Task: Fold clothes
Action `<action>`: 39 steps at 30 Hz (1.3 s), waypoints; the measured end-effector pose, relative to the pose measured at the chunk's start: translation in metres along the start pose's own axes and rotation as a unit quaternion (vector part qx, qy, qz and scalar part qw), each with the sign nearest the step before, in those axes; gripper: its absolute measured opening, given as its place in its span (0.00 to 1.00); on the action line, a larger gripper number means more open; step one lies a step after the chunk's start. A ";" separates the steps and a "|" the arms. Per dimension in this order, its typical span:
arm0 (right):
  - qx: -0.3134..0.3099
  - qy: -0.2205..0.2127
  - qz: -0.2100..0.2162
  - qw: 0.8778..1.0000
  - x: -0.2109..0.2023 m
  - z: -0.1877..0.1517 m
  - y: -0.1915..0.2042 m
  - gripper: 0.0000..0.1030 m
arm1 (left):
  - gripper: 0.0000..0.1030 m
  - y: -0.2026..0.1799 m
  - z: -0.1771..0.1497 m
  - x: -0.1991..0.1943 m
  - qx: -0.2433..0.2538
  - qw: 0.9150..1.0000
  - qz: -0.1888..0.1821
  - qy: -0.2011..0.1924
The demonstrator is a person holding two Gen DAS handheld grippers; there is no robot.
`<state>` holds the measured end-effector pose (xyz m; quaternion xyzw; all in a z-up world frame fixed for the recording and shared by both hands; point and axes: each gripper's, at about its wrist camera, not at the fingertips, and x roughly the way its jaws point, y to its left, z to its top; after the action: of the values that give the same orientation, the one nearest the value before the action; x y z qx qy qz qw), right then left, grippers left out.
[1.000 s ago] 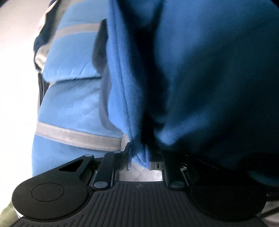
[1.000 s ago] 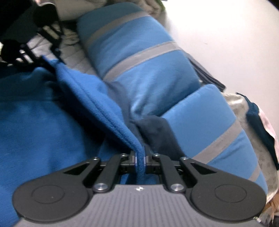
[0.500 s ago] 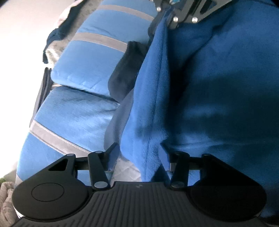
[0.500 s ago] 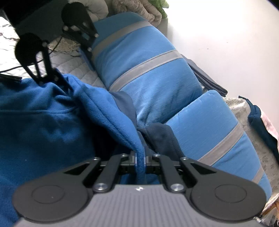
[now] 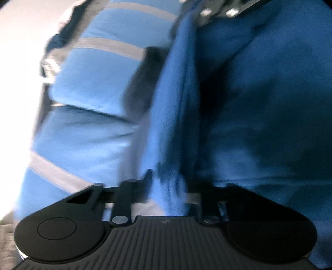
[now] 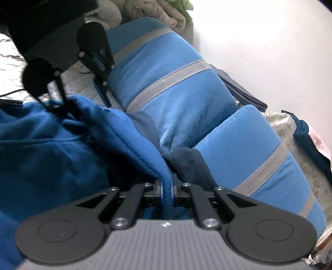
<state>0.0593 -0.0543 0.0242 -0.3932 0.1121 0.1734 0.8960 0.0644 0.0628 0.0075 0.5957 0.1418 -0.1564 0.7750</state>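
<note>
A blue fleece (image 6: pixel 51 157) lies spread on a bed. The bed has a white quilted cover (image 6: pixel 74 87), and you can see its stitched squares at the far side past the fleece.

The right gripper (image 6: pixel 166 190) is closed tight on a fold at the edge of the fleece. The cloth is pinched thin between its two black fingers (image 6: pixel 154 192).

The left gripper (image 5: pixel 169 188) also has a thick fold of the fleece (image 5: pixel 259 103) between its fingers, and they are closing on it and look pressed on the cloth. This picture is blurry. In the right view the left gripper (image 6: pixel 62 106) shows at the far corner of the fleece, with its black arms reaching down to the cloth.

Beside the fleece lie two fat pillows (image 6: pixel 172 93). They are light blue with grey stripes. They sit end to end along a plain white wall (image 6: pixel 259 41). A dark blue cloth (image 6: pixel 186 164) is tucked between the fleece and the pillows, touching both.

Past the far pillow there is a pile of pale bedding (image 6: pixel 157 14) with something green on top. A flat grey thing (image 6: pixel 242 91) sticks out from behind the pillows at the wall. On the right there is a pale lacy cover (image 6: pixel 300 166) with another dark blue cloth (image 6: pixel 307 143) on it.
</note>
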 end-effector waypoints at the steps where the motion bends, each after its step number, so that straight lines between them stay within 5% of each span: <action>1: 0.000 -0.001 0.001 1.000 -0.001 0.000 0.001 0.06 | 0.09 -0.003 -0.001 -0.007 -0.004 1.000 0.025 -0.002; 5: -0.003 -0.003 0.022 1.000 -0.002 0.001 0.009 0.06 | 0.08 -0.018 -0.008 -0.010 0.039 0.994 0.102 -0.005; 9: -0.020 0.002 0.058 0.998 -0.003 0.000 0.025 0.06 | 0.08 -0.053 -0.029 -0.009 0.137 0.988 0.073 0.004; 13: -0.056 0.015 0.094 0.994 -0.001 -0.005 0.046 0.06 | 0.10 -0.074 -0.045 -0.006 0.180 0.982 0.049 0.013; 17: -0.064 0.021 0.103 0.992 0.000 -0.007 0.059 0.06 | 0.16 -0.070 -0.051 0.000 0.147 0.987 0.057 0.025; 19: -0.058 0.022 0.100 0.993 0.000 -0.007 0.058 0.07 | 0.48 -0.064 -0.052 -0.002 0.114 0.991 0.057 0.036; 23: -0.040 0.024 0.101 0.994 0.000 -0.007 0.055 0.08 | 0.50 -0.052 -0.054 0.008 0.075 0.995 0.042 0.057; 27: -0.021 0.027 0.094 0.995 -0.008 -0.006 0.051 0.36 | 0.49 -0.033 -0.043 0.014 0.008 0.998 0.030 0.062; 32: 0.013 0.038 0.086 0.996 -0.058 -0.015 0.023 0.70 | 0.44 -0.038 -0.041 0.023 0.030 0.996 0.040 0.072; 39: -0.066 0.117 0.044 0.990 -0.120 -0.085 -0.027 0.76 | 0.41 -0.043 -0.047 0.020 0.044 0.996 0.046 0.068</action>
<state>-0.0449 -0.1614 0.0259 -0.4638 0.2218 0.1720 0.8403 0.0635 0.0960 -0.0505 0.6444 0.1593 -0.0857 0.7429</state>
